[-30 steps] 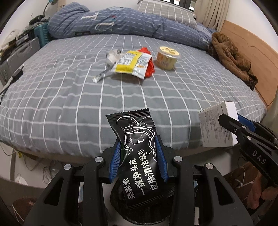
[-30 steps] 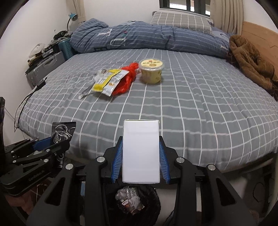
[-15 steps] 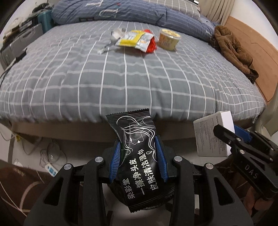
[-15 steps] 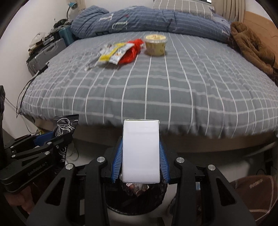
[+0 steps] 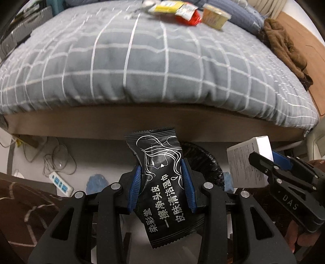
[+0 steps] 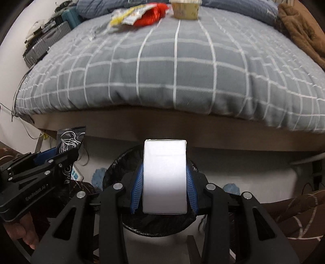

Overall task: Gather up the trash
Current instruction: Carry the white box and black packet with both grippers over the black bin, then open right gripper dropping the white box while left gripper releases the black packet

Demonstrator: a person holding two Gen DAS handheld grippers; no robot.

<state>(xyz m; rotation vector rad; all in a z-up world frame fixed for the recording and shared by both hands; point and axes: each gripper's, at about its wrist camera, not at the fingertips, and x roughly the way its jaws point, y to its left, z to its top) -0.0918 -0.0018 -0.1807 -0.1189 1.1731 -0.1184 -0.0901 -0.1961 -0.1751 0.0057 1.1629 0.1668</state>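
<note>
Black plastic liner, crinkled, marks the bin (image 6: pixel 121 162) on the floor just off the foot of the bed (image 5: pixel 162 71). Both loads hang above it.

Left gripper (image 5: pixel 162 186): blue fingers (image 5: pixel 135 188) pinching a black wet-wipe packet (image 5: pixel 162 182) across its width; packet stands up between them, slightly skewed. Right gripper (image 6: pixel 164 188): fingers (image 6: pixel 137 188) clamped on the side walls of a white box (image 6: pixel 164 176), box upright.

Risks, as judged from here:
- In the left view the packet sits over the near-left part of the bin rim (image 5: pixel 211 162), not clearly over the middle. Released now, it might catch the rim or slide off onto the floor; light foil packs flutter.
- The two grippers are near each other over one small opening. Letting go together could knock box against packet, or finger against finger.
- The box is rigid and broad against the mouth; a corner landing on the liner edge could tip it out.
- Loose liner could fold inward under a hit.

Pose: both grippers angled steeply downward, side by side, a hand (image 6: pixel 22 235) visible behind the left one.

Still on the bed, well apart from the bin: yellow wrapper (image 6: pixel 130 14), red bag (image 6: pixel 152 14), yellow tub (image 6: pixel 185 10).
</note>
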